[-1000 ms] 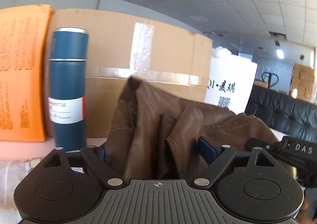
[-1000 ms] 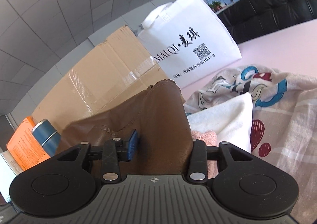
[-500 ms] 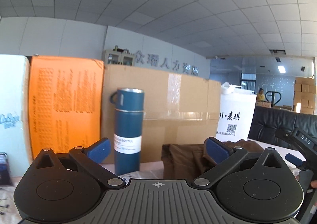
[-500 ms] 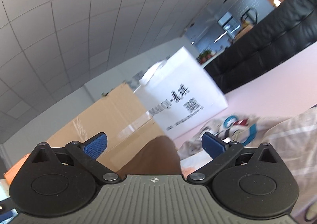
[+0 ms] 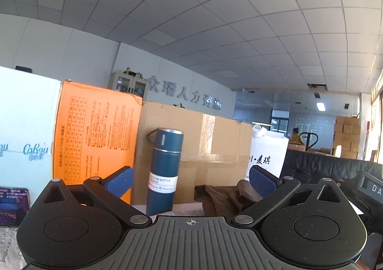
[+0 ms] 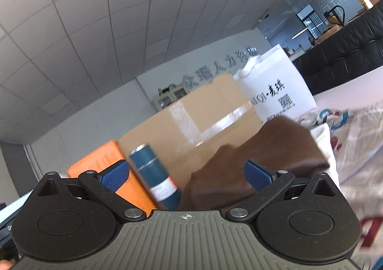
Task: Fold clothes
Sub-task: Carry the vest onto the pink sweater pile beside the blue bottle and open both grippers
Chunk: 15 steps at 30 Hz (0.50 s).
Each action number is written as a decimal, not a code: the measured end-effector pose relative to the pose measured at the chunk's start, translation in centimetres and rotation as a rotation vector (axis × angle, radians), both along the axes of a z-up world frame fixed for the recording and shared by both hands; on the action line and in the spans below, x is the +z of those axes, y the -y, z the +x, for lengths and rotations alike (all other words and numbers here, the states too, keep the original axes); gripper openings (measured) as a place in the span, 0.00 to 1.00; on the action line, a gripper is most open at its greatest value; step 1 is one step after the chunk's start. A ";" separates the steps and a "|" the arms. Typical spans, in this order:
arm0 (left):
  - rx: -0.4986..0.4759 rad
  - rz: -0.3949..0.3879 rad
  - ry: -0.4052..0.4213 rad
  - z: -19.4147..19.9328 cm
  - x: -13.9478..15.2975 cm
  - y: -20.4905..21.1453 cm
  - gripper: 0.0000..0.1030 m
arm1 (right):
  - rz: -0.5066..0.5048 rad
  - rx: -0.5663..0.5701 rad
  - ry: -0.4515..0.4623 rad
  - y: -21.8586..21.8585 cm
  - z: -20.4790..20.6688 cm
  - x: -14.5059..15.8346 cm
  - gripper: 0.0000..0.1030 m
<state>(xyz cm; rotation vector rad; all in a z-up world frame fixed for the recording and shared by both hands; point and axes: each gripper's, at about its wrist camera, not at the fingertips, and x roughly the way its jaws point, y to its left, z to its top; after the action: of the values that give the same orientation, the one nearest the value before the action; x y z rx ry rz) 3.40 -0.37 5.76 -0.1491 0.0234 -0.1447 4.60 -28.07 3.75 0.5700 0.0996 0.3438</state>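
A brown garment (image 5: 225, 198) lies low in the left wrist view, beyond my open, empty left gripper (image 5: 190, 182). The left gripper is raised and tilted up toward the ceiling. In the right wrist view the brown garment (image 6: 258, 155) lies folded in a heap in front of my open, empty right gripper (image 6: 186, 178). Neither gripper touches the garment. Its lower part is hidden behind each gripper body.
A blue vacuum bottle (image 5: 164, 172) stands in front of a cardboard box (image 5: 215, 145), with an orange box (image 5: 95, 136) to the left and a white bag (image 5: 268, 155) to the right. A patterned cloth (image 6: 354, 140) and white cloth lie at the right. A black sofa (image 6: 347, 54) stands behind.
Both grippers opened and let go of the brown garment, then drew back and tilted upward. The garment now lies lower and farther off.
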 end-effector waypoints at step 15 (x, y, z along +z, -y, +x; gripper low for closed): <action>0.053 0.102 0.089 -1.4 -5.0 0.6 1.00 | -0.389 -0.276 -0.008 -7.7 -1.6 -2.8 1.00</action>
<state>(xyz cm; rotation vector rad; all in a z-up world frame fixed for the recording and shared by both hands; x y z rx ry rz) 1.97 -0.93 0.75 -0.0416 -0.0621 -0.0972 3.02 -20.36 0.94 0.1953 0.0912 0.0493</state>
